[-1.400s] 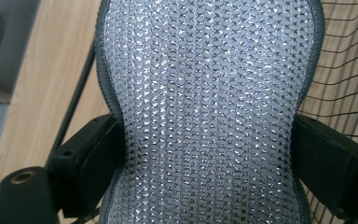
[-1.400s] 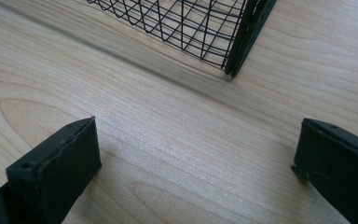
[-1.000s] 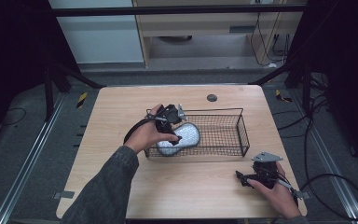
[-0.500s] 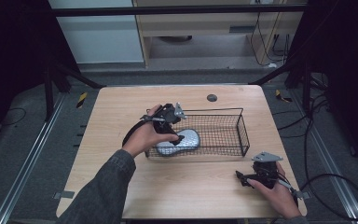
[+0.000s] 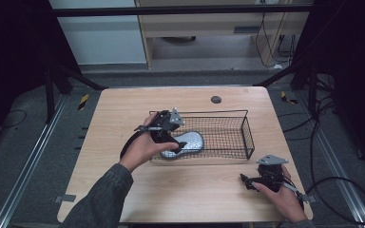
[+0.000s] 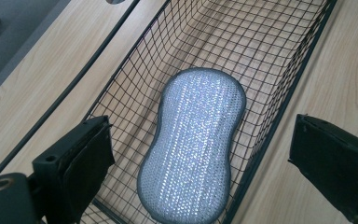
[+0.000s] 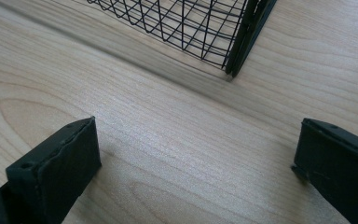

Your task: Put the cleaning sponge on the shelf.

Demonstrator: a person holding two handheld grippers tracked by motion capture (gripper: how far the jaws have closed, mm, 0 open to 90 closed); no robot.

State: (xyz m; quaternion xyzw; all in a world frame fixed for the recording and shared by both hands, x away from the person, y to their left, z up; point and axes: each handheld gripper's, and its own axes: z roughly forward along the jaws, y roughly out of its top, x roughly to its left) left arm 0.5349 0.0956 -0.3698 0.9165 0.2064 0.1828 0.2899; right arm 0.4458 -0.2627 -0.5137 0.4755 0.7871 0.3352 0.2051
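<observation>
Right gripper (image 5: 259, 182) on wooden table (image 5: 123, 102)

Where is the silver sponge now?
In the high view, the silver sponge lies inside the wire basket, at its left end, just below the open left gripper.

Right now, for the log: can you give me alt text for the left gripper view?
A silver, peanut-shaped scrubbing pad lies flat on the floor of a black wire basket, seen from above between the left gripper's two open black jaws. The basket stands on a light wooden table.
</observation>
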